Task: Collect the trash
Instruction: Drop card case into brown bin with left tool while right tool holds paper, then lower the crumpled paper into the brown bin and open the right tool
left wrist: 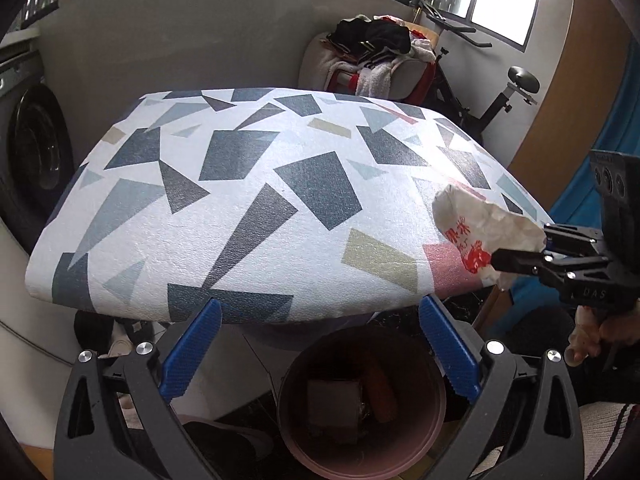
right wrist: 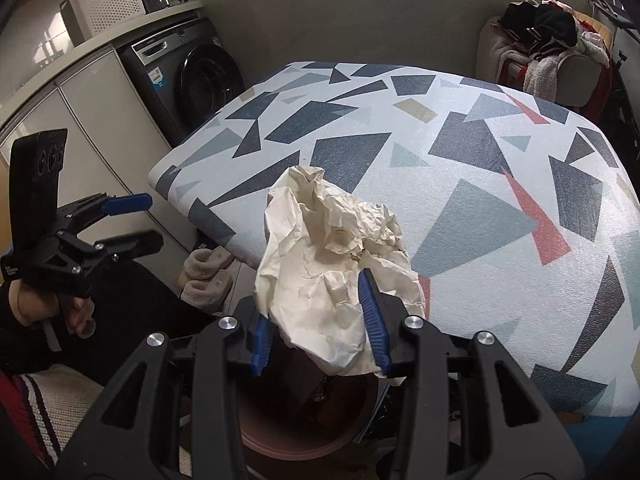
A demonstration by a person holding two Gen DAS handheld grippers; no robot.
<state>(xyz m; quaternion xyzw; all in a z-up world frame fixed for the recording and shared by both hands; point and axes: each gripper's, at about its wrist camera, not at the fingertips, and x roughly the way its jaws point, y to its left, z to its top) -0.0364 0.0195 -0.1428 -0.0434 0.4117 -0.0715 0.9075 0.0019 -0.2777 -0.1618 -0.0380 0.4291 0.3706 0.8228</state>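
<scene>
My right gripper (right wrist: 320,320) is shut on a crumpled white paper bag (right wrist: 332,264) with red print. It holds the bag in the air at the table's near edge, just above the pink trash bin (right wrist: 304,452). The left wrist view shows the same bag (left wrist: 480,232) in the right gripper (left wrist: 516,252) at the right. My left gripper (left wrist: 316,344) is open and empty. It hangs over the bin (left wrist: 360,456), which holds a grey box and an orange item. It also shows at the left in the right wrist view (right wrist: 140,220).
A table (left wrist: 256,184) covered in a white cloth with dark geometric shapes fills the middle. A washing machine (right wrist: 188,80) stands far left. A chair piled with clothes (left wrist: 380,52) and an exercise bike (left wrist: 500,92) stand behind. Slippers (right wrist: 208,276) lie on the floor.
</scene>
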